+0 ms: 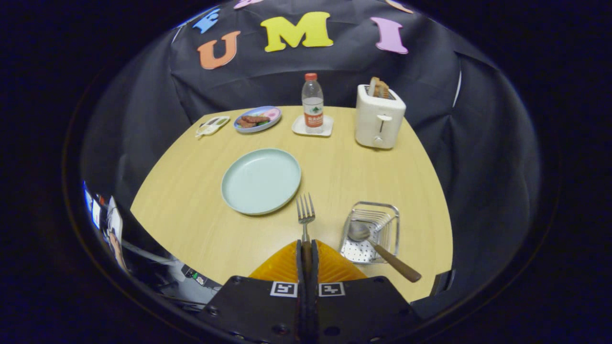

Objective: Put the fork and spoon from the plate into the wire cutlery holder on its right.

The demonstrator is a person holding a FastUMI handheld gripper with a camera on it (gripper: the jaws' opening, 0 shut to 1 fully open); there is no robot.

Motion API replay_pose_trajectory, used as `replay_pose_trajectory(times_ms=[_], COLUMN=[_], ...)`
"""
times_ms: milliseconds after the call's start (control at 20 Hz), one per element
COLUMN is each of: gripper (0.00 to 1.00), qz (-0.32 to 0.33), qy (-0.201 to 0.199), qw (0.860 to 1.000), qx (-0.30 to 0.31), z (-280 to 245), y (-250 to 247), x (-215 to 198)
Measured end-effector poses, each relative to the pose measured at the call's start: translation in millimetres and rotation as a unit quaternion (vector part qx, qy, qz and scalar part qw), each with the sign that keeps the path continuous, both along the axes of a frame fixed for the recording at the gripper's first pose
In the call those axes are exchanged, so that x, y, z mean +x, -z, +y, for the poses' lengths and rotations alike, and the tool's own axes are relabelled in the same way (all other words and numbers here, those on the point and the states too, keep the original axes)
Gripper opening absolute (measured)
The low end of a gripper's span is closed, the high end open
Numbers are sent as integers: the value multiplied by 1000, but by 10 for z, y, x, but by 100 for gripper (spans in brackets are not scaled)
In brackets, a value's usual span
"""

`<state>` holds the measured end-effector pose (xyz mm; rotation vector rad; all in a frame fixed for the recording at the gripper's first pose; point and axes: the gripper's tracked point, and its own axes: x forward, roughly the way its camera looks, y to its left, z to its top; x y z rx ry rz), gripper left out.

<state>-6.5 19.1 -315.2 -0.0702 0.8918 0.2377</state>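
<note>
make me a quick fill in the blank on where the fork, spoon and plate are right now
1. The gripper is shut on the handle of the ____.
2. The spoon lies with its bowl inside the wire cutlery ____, its handle sticking out over the rim.
3. The pale green plate just beyond the fork has ____ cutlery left on it.
4. Slices of bread stand in the ____ at the back of the table.

Missing words: fork; holder; no; toaster
</note>
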Motion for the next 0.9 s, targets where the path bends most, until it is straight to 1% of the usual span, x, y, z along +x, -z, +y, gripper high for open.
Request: replay_pose_trajectory(times_ms=[150, 250, 400, 600, 750, 900], gripper=[1, 1, 1, 1, 3, 3], qz=[-2, -6, 4, 44, 80, 113], qy=[13, 20, 25, 31, 32, 54], qw=[1000, 1000, 1000, 998, 996, 992], qx=[12, 5, -3, -27, -24, -23], z=[-245, -403, -550, -682, -639, -621], y=[-133, -186, -209, -158, -154, -114], x=[-98, -133, -230, -316, -308, -202])
